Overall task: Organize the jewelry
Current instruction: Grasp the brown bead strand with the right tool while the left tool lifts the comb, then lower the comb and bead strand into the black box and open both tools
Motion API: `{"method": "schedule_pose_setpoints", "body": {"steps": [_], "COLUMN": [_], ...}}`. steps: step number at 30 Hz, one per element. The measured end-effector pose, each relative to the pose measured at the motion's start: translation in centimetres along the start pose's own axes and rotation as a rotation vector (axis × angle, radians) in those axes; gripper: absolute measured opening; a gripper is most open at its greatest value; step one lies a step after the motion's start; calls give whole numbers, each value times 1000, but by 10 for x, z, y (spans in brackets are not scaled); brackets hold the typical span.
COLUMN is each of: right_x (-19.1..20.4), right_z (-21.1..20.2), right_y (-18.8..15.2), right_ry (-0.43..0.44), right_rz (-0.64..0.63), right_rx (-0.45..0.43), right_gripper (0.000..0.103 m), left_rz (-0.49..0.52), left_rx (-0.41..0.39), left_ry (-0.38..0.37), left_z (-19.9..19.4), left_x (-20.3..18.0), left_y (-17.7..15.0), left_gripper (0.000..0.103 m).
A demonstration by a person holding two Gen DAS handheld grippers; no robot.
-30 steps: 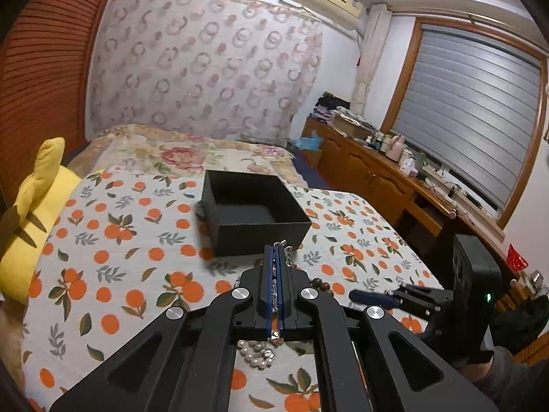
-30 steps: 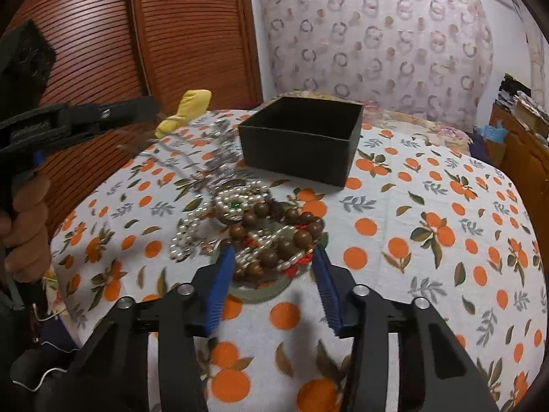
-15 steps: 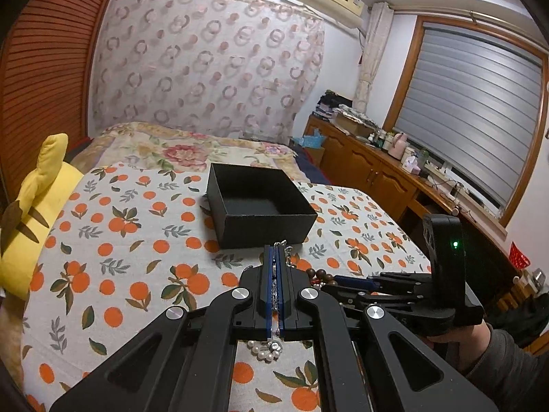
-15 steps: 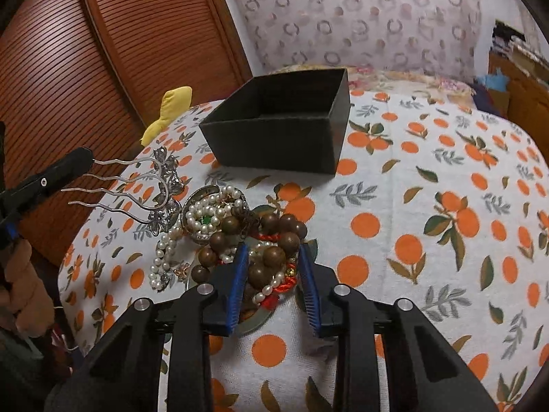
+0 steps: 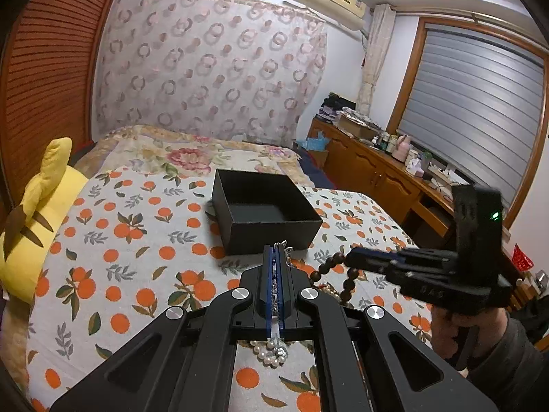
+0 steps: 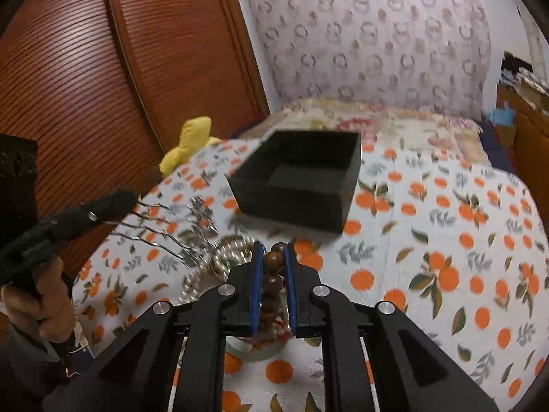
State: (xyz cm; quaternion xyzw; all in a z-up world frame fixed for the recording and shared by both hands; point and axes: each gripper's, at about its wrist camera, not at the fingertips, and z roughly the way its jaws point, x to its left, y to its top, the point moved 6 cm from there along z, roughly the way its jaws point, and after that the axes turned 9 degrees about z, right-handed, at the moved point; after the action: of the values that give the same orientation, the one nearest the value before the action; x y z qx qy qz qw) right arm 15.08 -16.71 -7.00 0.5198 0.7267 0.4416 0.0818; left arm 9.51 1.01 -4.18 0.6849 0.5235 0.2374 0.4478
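The right gripper (image 6: 273,257) is closing its blue pads on a strand of brown wooden beads (image 6: 272,281), the beads sitting between the jaws and rising off the pile of pearl jewelry (image 6: 219,264) on the orange-print bedspread (image 6: 429,240). The left gripper (image 5: 274,267) is pressed shut on a silver hair comb (image 6: 164,230) — its thin metal prongs run roughly level out of the gripper toward the pile, its ornate head at the far end. The open black box (image 6: 302,185) stands just beyond the pile, seemingly empty. To do this step well, the lift probably wants to be slow and straight up, so the beads slide free of the pearls and red cord tangled beneath rather than dragging them along; the grip should sit on a bead's widest part, since round wood could squirt out. In the left wrist view the strand (image 5: 329,267) hangs in a loose loop from the right gripper, its long axis drooping down toward the bed.
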Motion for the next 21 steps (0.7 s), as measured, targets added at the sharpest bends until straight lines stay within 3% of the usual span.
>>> {"method": "schedule_pose_setpoints", "body": {"steps": [14,21], "right_x": [22,17], "right_z": [-32,-29], "right_y": [51,87], "right_ry": [-8,-26], "right_rz": [-94,-107], "right_rx": [-111,-152], "right_gripper": [14,14], "left_rz": [54,66], "left_rx": [-16,-8], "left_ry": [36,62], "left_z": [9,23], "left_x": [-1,6], "left_y": [33,44], "left_gripper": [1,1]}}
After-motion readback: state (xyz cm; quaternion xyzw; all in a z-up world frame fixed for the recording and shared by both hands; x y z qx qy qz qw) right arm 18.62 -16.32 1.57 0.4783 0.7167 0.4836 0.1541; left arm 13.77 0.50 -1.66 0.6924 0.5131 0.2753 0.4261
